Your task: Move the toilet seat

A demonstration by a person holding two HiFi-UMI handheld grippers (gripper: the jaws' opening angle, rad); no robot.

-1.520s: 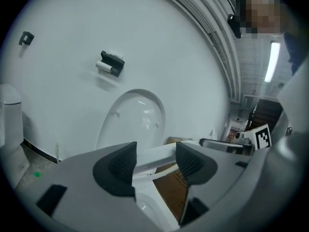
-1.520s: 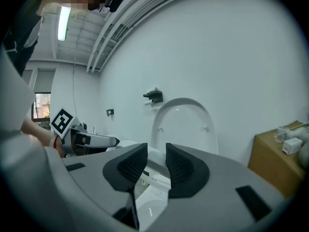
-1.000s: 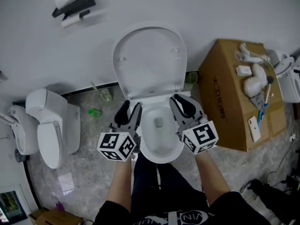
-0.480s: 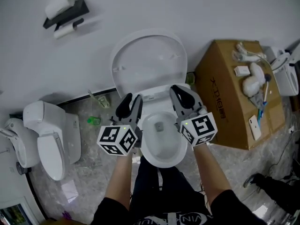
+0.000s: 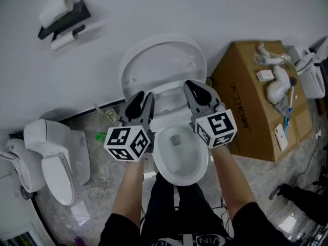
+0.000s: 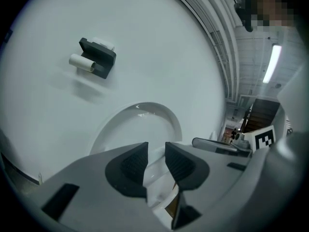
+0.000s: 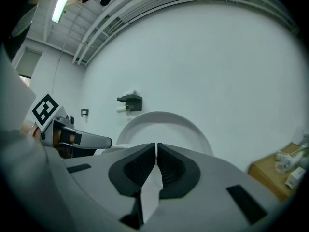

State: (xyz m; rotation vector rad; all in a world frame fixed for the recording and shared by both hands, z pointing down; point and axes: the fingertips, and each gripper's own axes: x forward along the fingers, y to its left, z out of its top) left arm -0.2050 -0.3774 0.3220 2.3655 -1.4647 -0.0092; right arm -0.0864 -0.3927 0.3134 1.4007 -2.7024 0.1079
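Note:
The white toilet stands against the wall with its seat and lid raised over the open bowl. My left gripper is at the lower left edge of the raised seat; its jaws have just been closing, a narrow gap remains and nothing is between them. My right gripper is at the seat's lower right edge, and its jaws have just closed to shut on nothing. The raised seat fills the space ahead of the left gripper. It also rises beyond the right gripper. Whether either touches the seat I cannot tell.
A cardboard box with white fittings on top stands right of the toilet. A second toilet is at the left. A paper-roll holder hangs on the wall. Small green items lie on the floor by the wall.
Both grippers have moved forward toward the wall and the raised seat. Both pairs of jaws have narrowed, the right one to shut.

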